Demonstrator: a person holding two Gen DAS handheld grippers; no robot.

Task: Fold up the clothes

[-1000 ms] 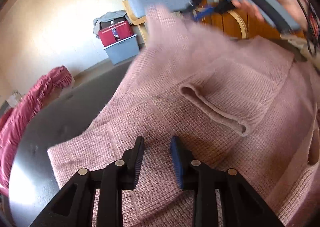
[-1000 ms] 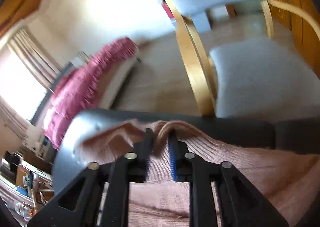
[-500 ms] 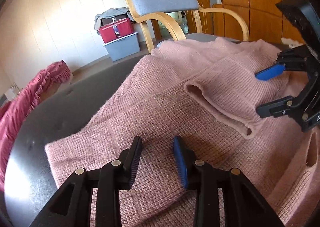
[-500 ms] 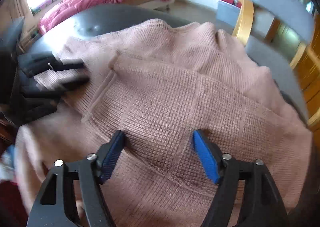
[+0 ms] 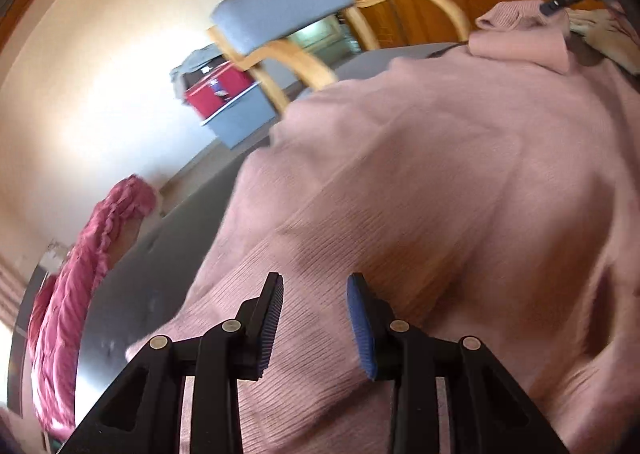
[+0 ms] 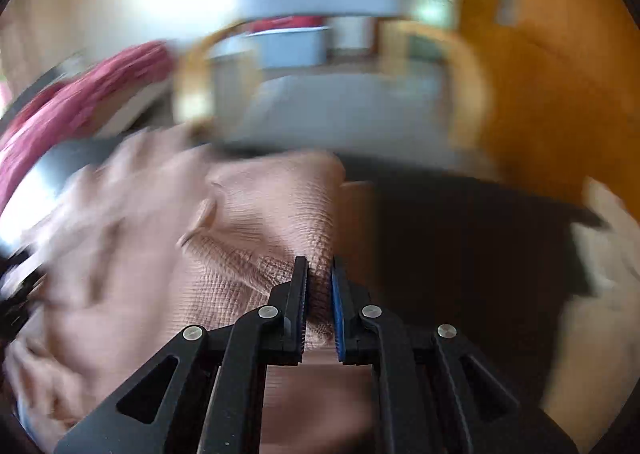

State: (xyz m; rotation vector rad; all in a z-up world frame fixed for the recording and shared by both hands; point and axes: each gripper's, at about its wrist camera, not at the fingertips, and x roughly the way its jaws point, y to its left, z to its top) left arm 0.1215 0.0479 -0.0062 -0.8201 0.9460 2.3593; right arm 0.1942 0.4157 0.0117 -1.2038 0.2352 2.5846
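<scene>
1. My right gripper (image 6: 319,302) jaws are closing on the pink knitted sweater's (image 5: 440,174) edge, to lift it.
2. My left gripper (image 5: 316,318) jaws stand partly apart, empty, above the sweater on the dark desk (image 5: 160,254).

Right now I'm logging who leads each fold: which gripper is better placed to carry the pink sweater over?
Right. The right gripper is closing on the sweater's edge, knit bunched between its pads, while the left gripper hangs open over flat fabric, pinching nothing.
</scene>
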